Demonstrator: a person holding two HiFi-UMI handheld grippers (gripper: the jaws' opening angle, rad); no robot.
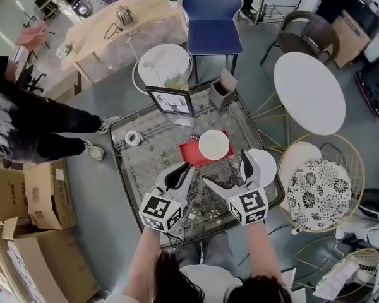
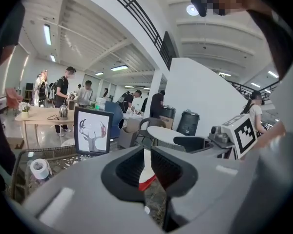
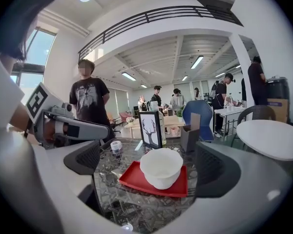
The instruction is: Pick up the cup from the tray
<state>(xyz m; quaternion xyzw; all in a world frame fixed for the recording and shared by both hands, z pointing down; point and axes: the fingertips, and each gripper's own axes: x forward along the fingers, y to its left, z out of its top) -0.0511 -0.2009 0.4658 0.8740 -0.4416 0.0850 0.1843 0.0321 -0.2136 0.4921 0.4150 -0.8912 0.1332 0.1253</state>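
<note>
A white cup [image 1: 213, 144] stands on a red tray [image 1: 191, 153] in the middle of the glass table [image 1: 139, 163]. My right gripper [image 1: 230, 173] hovers just short of the tray with its jaws spread wide and nothing between them. In the right gripper view the cup [image 3: 161, 167] and the tray [image 3: 131, 179] sit straight ahead, framed by the two fingers [image 3: 85, 157], apart from both. My left gripper [image 1: 178, 175] hangs beside it on the left, shut and empty. In the left gripper view only a sliver of the cup [image 2: 146, 161] shows past its pads [image 2: 128, 169].
A framed deer picture [image 1: 170, 101] stands at the table's far edge, with a brown box [image 1: 224, 88] beside it and a tape roll [image 1: 132, 137] at the left. A blue chair [image 1: 211, 14], a white round table [image 1: 309, 92] and a cushioned chair [image 1: 320, 185] surround the table. A person in black [image 1: 25, 125] stands at left.
</note>
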